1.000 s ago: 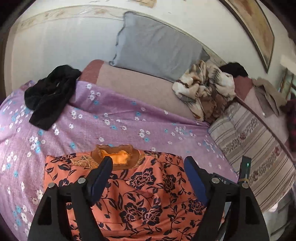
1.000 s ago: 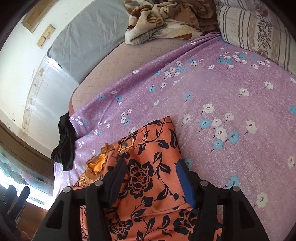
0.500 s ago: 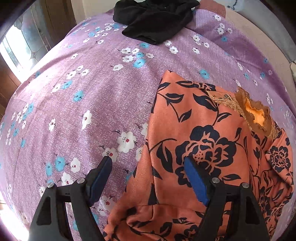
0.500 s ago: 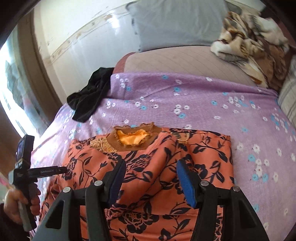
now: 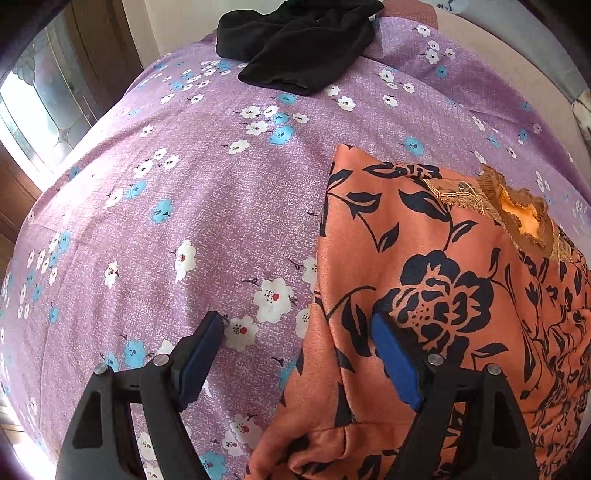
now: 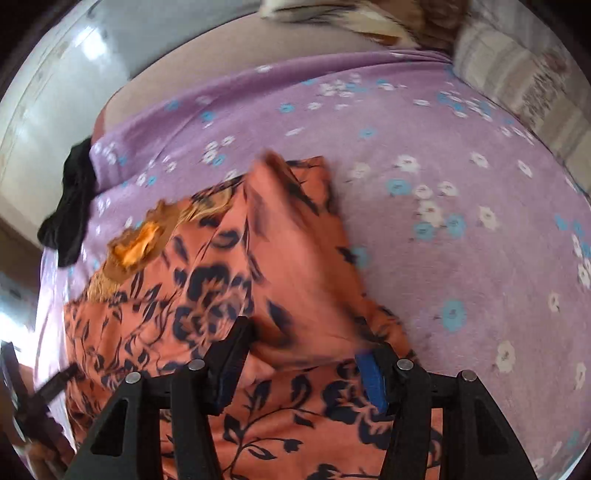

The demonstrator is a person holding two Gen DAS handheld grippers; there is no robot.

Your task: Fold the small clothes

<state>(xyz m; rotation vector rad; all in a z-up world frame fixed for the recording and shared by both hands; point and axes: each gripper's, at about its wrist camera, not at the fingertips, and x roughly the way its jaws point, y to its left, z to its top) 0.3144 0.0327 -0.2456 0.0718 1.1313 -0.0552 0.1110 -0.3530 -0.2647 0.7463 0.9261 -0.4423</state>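
A: Where is the garment?

B: The orange floral top (image 5: 436, 295) lies on the bed, on the purple flowered sheet (image 5: 192, 206), with its ruffled neckline (image 5: 524, 218) toward the far side. In the left wrist view its left edge runs down toward the camera, and the lower corner is bunched.

A: And the left tool?

B: The left tool (image 5: 297, 339) is spread wide. One blue pad is over the bare sheet, the other over the orange cloth, so the garment's edge sits between them. Nothing is pinched. I cannot tell whether the pads touch the fabric.

A: The right one?

B: The right tool (image 6: 306, 354) is also apart, both fingers over the top. A raised fold of orange fabric (image 6: 295, 258) stands between and just beyond the fingers, with its point away from the camera. That view is blurred, so I cannot say whether the fold touches either pad. It is not clamped.

A: Anything else on the bed?

B: A black garment (image 5: 295, 48) lies crumpled at the far edge of the sheet, well apart from the top. In the right wrist view, a striped pillow (image 6: 517, 74) sits at the far right, and a brown patterned blanket (image 6: 369, 18) is at the top edge.
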